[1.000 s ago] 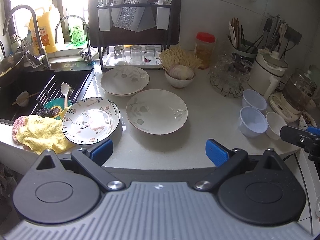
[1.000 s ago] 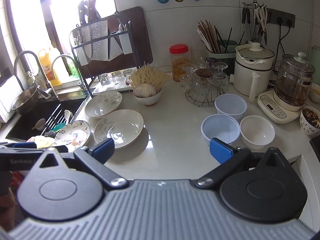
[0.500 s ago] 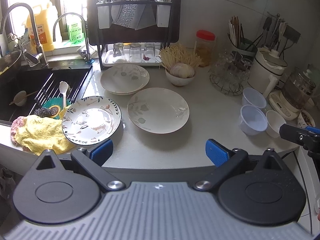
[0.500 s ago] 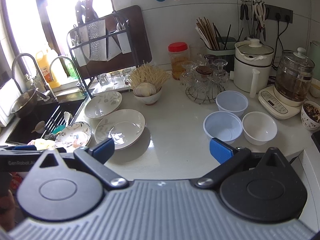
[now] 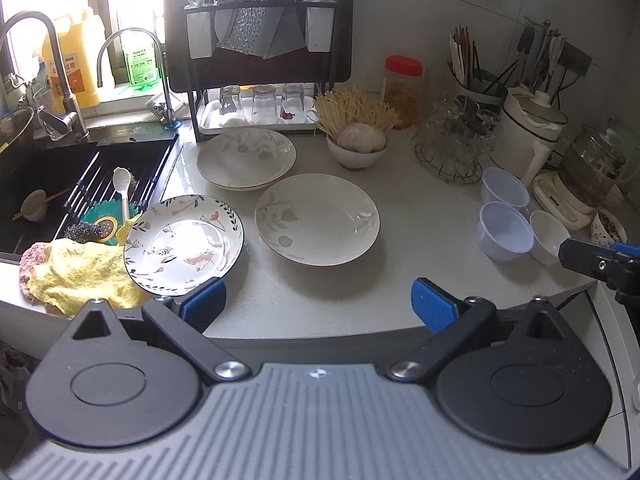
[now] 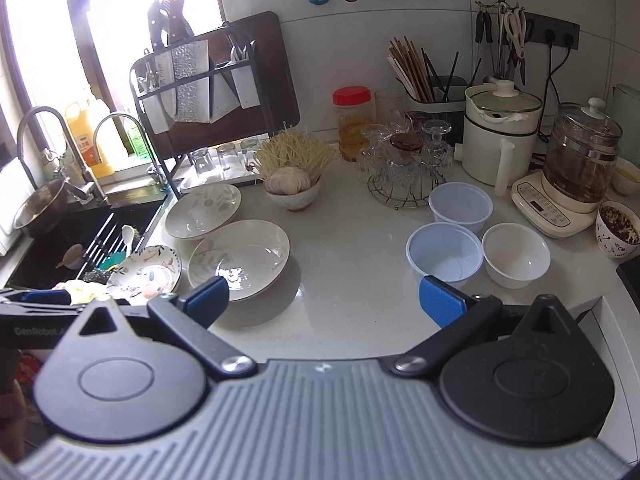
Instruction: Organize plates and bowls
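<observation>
Three plates lie on the white counter: a patterned dark-rimmed plate (image 5: 184, 244) by the sink, a cream plate (image 5: 317, 219) in the middle, and another cream plate (image 5: 246, 158) behind it. Two pale blue plastic bowls (image 6: 444, 256) (image 6: 461, 208) and a white bowl (image 6: 516, 255) stand at the right. My left gripper (image 5: 318, 306) is open and empty above the counter's front edge, before the plates. My right gripper (image 6: 323, 300) is open and empty, between the middle plate (image 6: 239, 258) and the bowls.
A sink (image 5: 60, 184) with a rack and spoon is at the left, a yellow cloth (image 5: 80, 276) on its edge. A dish rack (image 5: 260, 60), a bowl of garlic and noodles (image 5: 357, 142), a glass stand (image 6: 404, 164), a white pot (image 6: 500, 136) and a kettle (image 6: 580, 164) line the back.
Both grippers stay open. The views have shifted slightly; nothing on the counter has moved.
</observation>
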Motion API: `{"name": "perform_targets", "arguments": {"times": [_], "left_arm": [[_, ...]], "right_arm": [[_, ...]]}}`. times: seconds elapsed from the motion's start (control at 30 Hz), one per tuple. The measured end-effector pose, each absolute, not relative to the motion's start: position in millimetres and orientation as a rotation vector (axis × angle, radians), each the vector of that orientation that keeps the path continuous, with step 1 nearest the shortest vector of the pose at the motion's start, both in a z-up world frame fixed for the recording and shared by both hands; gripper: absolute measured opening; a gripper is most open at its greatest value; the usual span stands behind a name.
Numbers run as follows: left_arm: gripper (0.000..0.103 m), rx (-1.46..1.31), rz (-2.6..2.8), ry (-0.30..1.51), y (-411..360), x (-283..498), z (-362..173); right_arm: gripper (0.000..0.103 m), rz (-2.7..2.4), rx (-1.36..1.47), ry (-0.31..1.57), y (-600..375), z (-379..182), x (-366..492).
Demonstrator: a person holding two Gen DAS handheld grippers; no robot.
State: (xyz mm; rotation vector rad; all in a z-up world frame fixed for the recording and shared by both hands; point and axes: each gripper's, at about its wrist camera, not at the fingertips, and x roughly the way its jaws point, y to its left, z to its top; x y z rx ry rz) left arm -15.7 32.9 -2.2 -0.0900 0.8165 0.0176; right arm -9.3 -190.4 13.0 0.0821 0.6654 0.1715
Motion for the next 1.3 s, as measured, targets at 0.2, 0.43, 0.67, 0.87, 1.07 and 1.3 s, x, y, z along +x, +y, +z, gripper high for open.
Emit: {"name": "perform_targets", "arguments": {"times": [0.2, 0.43, 0.67, 0.87, 1.07, 1.3], "left_arm": [[0.101, -0.097, 0.005, 0.820, 40.3, -15.9, -4.8], [0.101, -0.104, -0.006, 0.822, 53.7, -15.4, -6.8], [0.101, -0.109, -0.022, 0.823, 74.4, -14.2, -7.8], [0.100, -0.093, -0.046, 0.826, 86.9, -13.1, -7.6], [0.101, -0.083, -0.044, 0.830, 95.1, -10.6, -7.9], [0.101, -0.114, -0.003, 0.828, 103.8, -6.0, -8.9]], "right_arm": [[0.103, 0.151, 0.089, 0.656, -184.8, 14.9, -12.5], [0.103, 0.135, 0.102, 0.644, -172.1, 14.4, -12.7], [0.103, 0.116, 0.108, 0.638, -153.2, 12.5, -14.8], [0.103, 0.087, 0.117, 0.630, -141.8, 10.2, -18.2], [0.103, 0.088, 0.123, 0.619, -133.5, 11.8, -16.3], [0.103, 0.116, 0.104, 0.605, -126.2, 13.7, -4.7]]}}
